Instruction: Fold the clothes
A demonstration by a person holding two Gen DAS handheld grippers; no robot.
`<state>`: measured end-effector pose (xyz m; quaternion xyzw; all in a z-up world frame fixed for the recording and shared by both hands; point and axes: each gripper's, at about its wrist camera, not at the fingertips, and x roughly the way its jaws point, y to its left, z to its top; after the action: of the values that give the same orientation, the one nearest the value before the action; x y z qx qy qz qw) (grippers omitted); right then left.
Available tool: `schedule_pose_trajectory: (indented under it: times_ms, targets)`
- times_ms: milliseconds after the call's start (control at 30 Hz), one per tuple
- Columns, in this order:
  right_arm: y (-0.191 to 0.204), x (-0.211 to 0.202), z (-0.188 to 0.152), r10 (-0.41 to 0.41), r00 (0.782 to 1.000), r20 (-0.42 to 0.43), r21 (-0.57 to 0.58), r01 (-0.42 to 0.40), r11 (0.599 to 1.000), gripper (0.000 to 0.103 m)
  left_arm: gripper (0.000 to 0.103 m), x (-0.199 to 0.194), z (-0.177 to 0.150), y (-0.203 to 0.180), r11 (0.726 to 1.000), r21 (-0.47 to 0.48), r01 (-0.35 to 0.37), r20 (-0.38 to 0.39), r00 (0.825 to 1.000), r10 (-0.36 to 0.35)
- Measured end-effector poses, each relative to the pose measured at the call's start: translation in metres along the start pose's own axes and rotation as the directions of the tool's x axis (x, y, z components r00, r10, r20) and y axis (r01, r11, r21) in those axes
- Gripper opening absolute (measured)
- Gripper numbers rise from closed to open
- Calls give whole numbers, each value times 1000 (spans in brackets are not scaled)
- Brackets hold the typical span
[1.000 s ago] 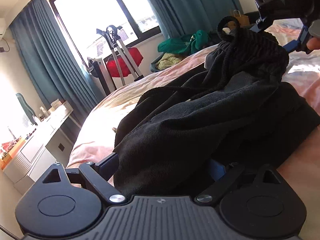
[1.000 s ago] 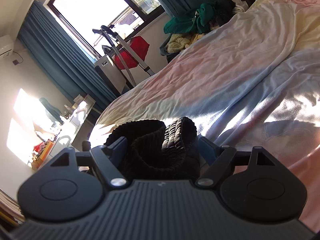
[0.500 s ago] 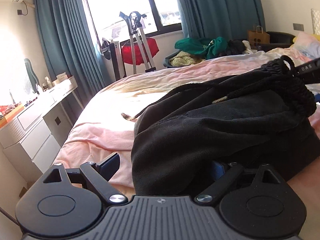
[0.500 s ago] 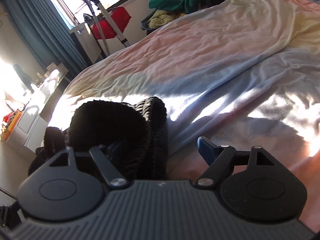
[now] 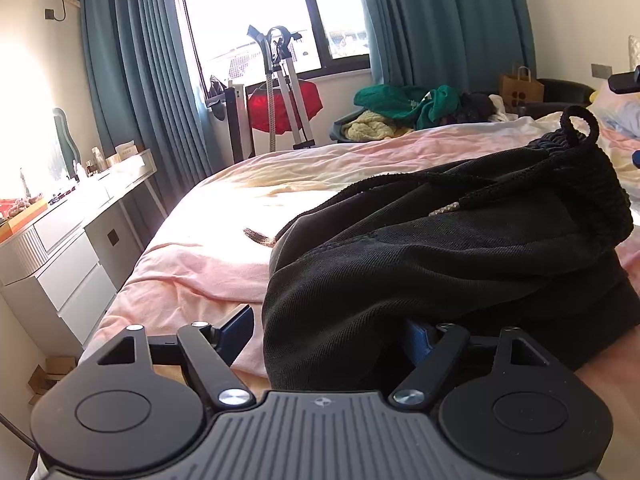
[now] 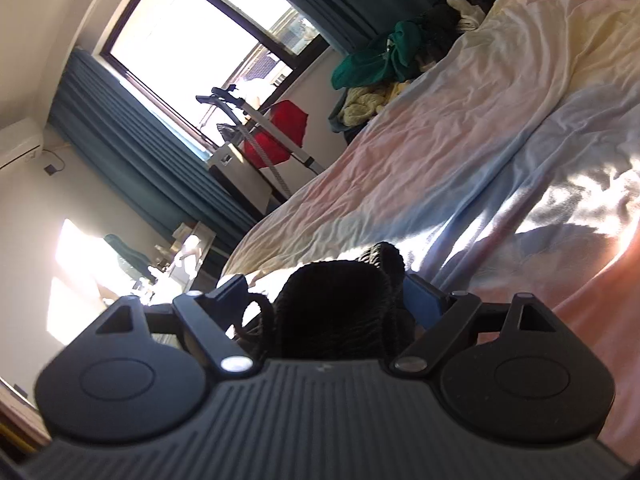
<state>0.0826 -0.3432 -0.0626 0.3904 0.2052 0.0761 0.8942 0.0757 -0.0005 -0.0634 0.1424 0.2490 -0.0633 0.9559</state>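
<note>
Dresser: a white dresser [image 5: 76, 252] stands off the bed's left edge, its top crowded with small items too washed out by sun to name.
Window side: teal curtains [image 5: 136, 92] frame a bright window; a garment steamer stand [image 5: 282, 88] with a red item [image 5: 285, 106] behind it sits past the far edge of the bed.
Clothes pile: green and yellow clothing [image 5: 400, 110] is heaped beyond the bed's far edge, with a brown paper bag [image 5: 520, 88] to its right.
Bed: the bed [image 5: 208, 264] wears a wrinkled pastel sheet, pink, cream and pale blue, with strong sun patches.
Black garment: the black garment [image 5: 460, 256] lies bunched on the near part of the bed, its ribbed waistband [image 5: 592, 176] lifted toward the right with a cord loop standing above it.
Left tool: the left tool [image 5: 328, 332] has its blue fingers [image 5: 236, 330] set around the garment's near hem; the jaws have just been closing in, the left finger shows a gap beside the cloth, and the right one is mostly buried in fabric, so a firm pinch cannot be told.
Right tool: the right tool [image 6: 324, 300] straddles the bunched ribbed waistband [image 6: 336, 304]; its jaws have just been opening wider, with daylight beside the left finger, so it stands loose around the cloth.
</note>
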Motion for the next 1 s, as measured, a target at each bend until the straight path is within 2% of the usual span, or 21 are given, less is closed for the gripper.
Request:
schedule_pose_trajectory:
  times_ms: [100, 200, 267, 333, 367, 433, 500, 533, 567, 600, 667, 733, 833, 900, 933, 967, 1000]
  targets:
    - [12, 16, -7, 55, 994, -90, -68, -61, 996, 87, 71, 1, -1, 0, 1000, -5, 8, 5, 1000, -8]
    - [14, 39, -17, 19, 992, -123, -114, -33, 993, 77, 66, 2, 0, -2, 1000, 3, 13, 26, 1000, -13]
    - [15, 53, -23, -9, 990, -141, -142, -12, 990, 45, 60, -1, 0, -3, 1000, 15, 20, 40, 999, -20]
    - [18, 54, -27, -58, 989, -138, -169, 35, 985, 15, 42, -6, 0, -6, 998, 37, 44, 61, 997, -46]
    - [20, 50, -28, -76, 989, -125, -179, 53, 982, 11, 38, -10, -1, -6, 998, 41, 57, 67, 996, -60]
    - [26, 37, -27, -99, 991, -87, -199, 80, 977, 10, 22, -18, -1, -7, 995, 48, 83, 78, 993, -87]
    - [33, 20, -25, -130, 991, -38, -230, 118, 966, 10, 21, -23, -2, -3, 994, 27, 105, 72, 992, -106]
    - [32, 13, -24, -168, 986, -8, -242, 161, 957, 5, 21, -26, -2, -2, 993, 16, 115, 69, 991, -116]
    - [26, 11, -23, -223, 975, 18, -249, 220, 943, 5, 21, -24, -3, -2, 994, 15, 111, 58, 992, -112]
    - [16, 12, -22, -281, 959, 26, -242, 279, 929, 5, 21, -22, -4, -1, 994, 14, 107, 47, 993, -107]
    - [-20, 13, -16, -277, 959, -54, -92, 272, 958, 5, 21, -19, -5, -1, 994, 3, 113, 38, 993, -113]
    - [-39, 2, -15, -193, 979, -67, 57, 197, 979, 7, 22, -21, -4, -3, 994, 13, 107, 38, 994, -107]
    - [-39, -11, -18, -137, 990, -40, 97, 141, 985, 8, 23, -24, -4, -3, 994, 19, 106, 34, 994, -107]
    - [-37, -11, -23, -57, 996, -64, 115, 64, 991, 14, 24, -25, -3, -2, 994, 19, 106, 31, 994, -106]
    - [-34, -9, -25, -29, 996, -82, 105, 38, 994, 33, 24, -26, -3, -1, 994, 17, 106, 30, 994, -106]
    - [-26, -6, -28, -28, 996, -86, 72, 35, 997, 65, 24, -26, -2, -1, 994, 15, 105, 29, 994, -106]
    - [-16, -2, -31, -37, 996, -84, 33, 40, 999, 82, 24, -25, -2, -1, 994, 13, 105, 28, 994, -105]
